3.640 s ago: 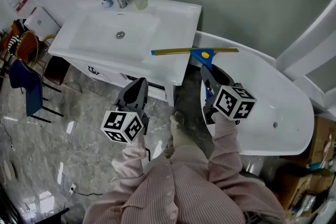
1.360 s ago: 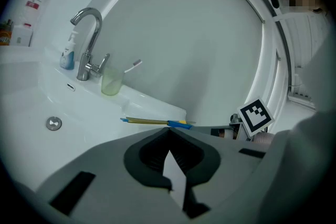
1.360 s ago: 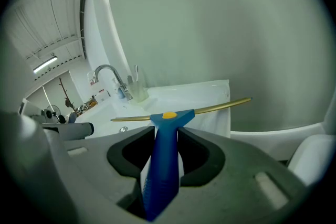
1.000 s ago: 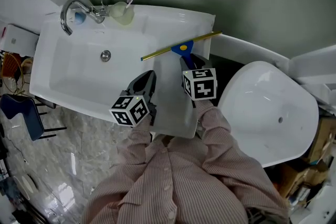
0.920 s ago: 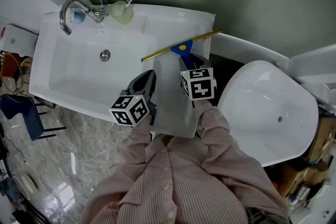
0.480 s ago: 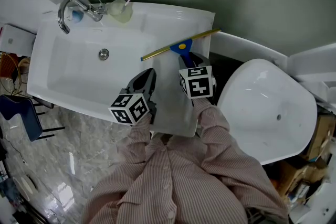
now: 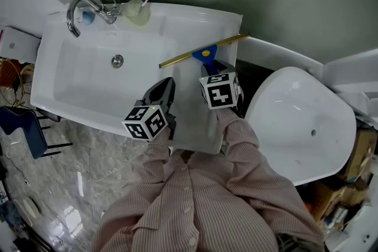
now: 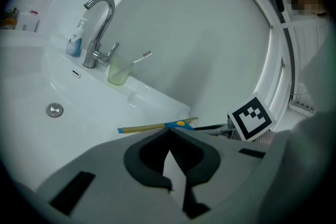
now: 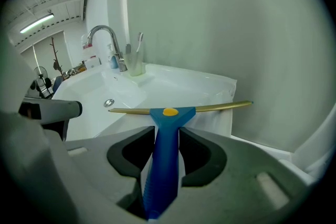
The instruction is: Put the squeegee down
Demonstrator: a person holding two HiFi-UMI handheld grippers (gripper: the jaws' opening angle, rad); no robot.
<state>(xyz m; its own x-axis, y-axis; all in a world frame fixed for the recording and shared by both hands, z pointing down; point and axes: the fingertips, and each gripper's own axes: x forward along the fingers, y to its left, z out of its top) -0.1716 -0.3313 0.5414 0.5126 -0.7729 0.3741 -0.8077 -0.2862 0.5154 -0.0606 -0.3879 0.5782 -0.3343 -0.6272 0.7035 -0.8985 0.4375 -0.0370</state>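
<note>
The squeegee point(image 7: 204, 52) has a long brass blade and a blue handle point(image 9: 165, 149). My right gripper point(image 7: 208, 71) is shut on that handle, which fills the space between its jaws point(image 9: 167, 131). The blade hangs crosswise over the flat right ledge of the white washbasin point(image 7: 195, 121); I cannot tell whether it touches the ledge. My left gripper point(image 7: 165, 84) hovers over the basin's front right part, just left of the right one. Its jaws point(image 8: 169, 132) meet at the tips with nothing between them.
A chrome tap point(image 7: 77, 9) and a green cup with a toothbrush point(image 7: 134, 12) stand at the basin's back. The drain point(image 7: 117, 60) lies in the bowl. A white bathtub point(image 7: 301, 121) sits to the right, a blue chair point(image 7: 18, 121) at left on the marble floor.
Since the earliest frame the squeegee has come from over the tub's edge to over the basin's right ledge. Over the last second the right gripper rolled slightly; the left stayed still.
</note>
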